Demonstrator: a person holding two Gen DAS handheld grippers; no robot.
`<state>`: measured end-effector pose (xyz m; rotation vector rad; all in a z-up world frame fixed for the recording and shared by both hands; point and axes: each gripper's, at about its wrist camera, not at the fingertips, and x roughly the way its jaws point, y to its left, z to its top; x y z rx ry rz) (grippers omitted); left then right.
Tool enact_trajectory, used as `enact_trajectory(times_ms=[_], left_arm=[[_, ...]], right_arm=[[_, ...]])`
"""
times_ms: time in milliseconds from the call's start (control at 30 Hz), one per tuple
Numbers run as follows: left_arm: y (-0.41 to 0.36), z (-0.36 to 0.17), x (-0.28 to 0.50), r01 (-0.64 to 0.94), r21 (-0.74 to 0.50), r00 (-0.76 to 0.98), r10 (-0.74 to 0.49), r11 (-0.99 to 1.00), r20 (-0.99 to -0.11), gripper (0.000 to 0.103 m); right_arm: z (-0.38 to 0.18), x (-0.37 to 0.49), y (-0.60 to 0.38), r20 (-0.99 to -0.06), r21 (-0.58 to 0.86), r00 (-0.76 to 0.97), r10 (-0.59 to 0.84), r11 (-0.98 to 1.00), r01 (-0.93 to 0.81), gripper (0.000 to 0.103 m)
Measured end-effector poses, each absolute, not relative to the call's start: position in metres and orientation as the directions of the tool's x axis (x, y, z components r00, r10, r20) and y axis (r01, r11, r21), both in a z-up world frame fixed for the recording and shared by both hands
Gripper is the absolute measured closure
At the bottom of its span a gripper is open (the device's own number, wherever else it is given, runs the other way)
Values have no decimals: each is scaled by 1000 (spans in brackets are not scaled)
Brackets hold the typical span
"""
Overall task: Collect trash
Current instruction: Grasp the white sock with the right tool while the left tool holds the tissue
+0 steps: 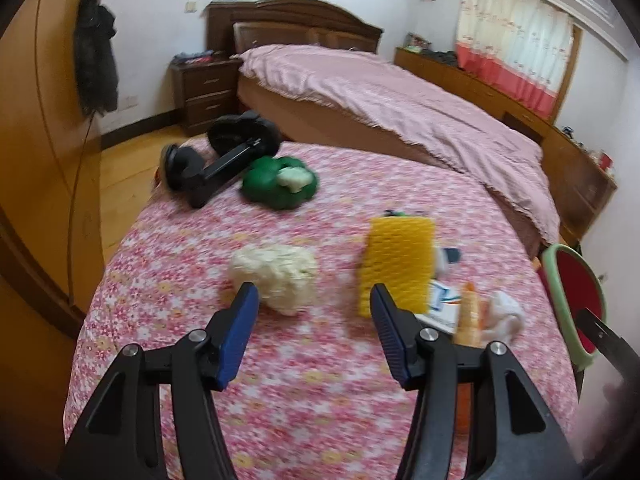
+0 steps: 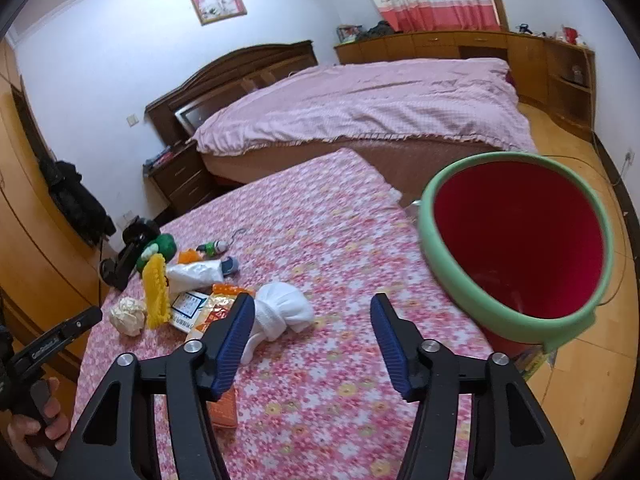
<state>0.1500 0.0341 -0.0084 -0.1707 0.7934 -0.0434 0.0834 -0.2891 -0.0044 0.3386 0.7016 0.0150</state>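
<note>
Left tool (image 1: 314,304) open above crumpled paper ball (image 1: 274,276).

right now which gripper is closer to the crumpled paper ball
Left. The left gripper has the crumpled paper ball just ahead of its left fingertip. The right gripper is further along the table toward the bin, with the yellow sponge between.

Worktop under a pink floral cloth (image 2: 344,240). On it, far left: black clamp-like stand (image 1: 224,160), green plastic flower-shaped piece (image 1: 280,184). Mid-left: crumpled cream paper ball (image 1: 276,276), yellow mesh foam sleeve (image 1: 396,264), printed carton (image 2: 186,306), orange packet (image 2: 218,312). Nearer centre: knotted white cloth bundle (image 2: 282,314).
</note>
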Motion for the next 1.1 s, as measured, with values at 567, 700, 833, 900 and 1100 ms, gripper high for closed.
enact_trajectory(times_ms=[567, 700, 833, 900, 1100], left_arm=[[56, -56, 205, -107, -205, 631, -93, 973, -770, 45], [56, -61, 211, -106, -222, 634, -107, 969, -766, 44], [53, -65, 216, -97, -234, 632, -123, 967, -766, 44], [51, -68, 217, -87, -241, 630, -134, 967, -765, 44], [47, -70, 218, -71, -232, 636, -136, 970, -760, 50]], right_arm=[[-44, 138, -261, -709, 301, 681, 184, 952, 56, 38], [-53, 147, -259, -718, 319, 664, 208, 947, 49, 38], [-59, 152, -257, -718, 327, 660, 222, 944, 38, 38], [-62, 154, -256, -721, 332, 652, 232, 943, 32, 38], [-67, 154, -255, -717, 335, 655, 239, 942, 23, 40]])
